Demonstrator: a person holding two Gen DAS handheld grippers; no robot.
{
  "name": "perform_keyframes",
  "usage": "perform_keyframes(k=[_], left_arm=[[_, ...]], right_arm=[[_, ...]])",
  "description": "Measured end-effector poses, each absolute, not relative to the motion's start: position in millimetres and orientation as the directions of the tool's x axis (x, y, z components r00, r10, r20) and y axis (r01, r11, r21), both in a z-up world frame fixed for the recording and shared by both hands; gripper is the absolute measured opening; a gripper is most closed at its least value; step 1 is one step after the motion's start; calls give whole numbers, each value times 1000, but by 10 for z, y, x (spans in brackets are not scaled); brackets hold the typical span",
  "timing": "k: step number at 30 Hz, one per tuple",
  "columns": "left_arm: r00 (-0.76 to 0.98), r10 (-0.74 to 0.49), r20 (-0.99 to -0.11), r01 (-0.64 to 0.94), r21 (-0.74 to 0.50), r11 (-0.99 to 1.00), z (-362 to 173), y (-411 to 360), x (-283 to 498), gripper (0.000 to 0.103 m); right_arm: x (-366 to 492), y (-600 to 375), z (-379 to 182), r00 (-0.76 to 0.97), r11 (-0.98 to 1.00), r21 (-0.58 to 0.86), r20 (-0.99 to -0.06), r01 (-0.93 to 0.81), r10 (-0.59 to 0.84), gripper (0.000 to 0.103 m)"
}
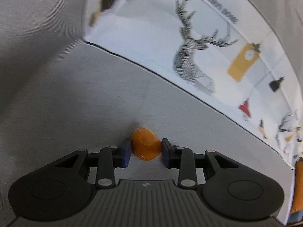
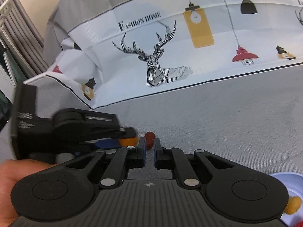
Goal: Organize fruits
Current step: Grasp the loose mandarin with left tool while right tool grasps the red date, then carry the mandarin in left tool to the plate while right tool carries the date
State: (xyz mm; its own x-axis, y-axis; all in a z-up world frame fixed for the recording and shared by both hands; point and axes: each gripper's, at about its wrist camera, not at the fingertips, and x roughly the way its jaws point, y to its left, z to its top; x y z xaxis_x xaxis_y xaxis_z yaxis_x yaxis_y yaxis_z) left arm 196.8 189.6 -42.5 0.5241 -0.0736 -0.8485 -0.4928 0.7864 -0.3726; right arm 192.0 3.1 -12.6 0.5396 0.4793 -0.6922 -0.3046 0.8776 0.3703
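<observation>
left tongs (image 1: 145,147) pinch an orange fruit (image 1: 145,144); right tongs (image 2: 149,147) barely parted, empty

Grey cloth (image 2: 236,113) covers the table ahead of the claw, w/ a white printed band (image 2: 151,56) beyond: deer, hanging lamps, "FASHION HOME" lettering. Far left, grey ribbed slats (image 2: 20,41). Light even, soft shadows.

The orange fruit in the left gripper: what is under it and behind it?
Under the orange fruit lies grey tablecloth; the contact spot is hidden by the fruit. Behind it comes more grey cloth, then the white printed band with a deer. The left gripper flanks it.
</observation>
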Motion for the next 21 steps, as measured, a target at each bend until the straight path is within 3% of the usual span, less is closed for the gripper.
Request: perform_keyframes(k=[7, 21], left_arm=[[470, -38, -882, -559, -331, 760, -373, 2036, 1886, 38], [456, -33, -889, -554, -313, 772, -399, 2008, 1954, 38]], right_arm=[[2064, 340, -322, 525, 886, 293, -721, -360, 452, 27], [2264, 662, -512, 524, 900, 174, -762, -399, 380, 27]])
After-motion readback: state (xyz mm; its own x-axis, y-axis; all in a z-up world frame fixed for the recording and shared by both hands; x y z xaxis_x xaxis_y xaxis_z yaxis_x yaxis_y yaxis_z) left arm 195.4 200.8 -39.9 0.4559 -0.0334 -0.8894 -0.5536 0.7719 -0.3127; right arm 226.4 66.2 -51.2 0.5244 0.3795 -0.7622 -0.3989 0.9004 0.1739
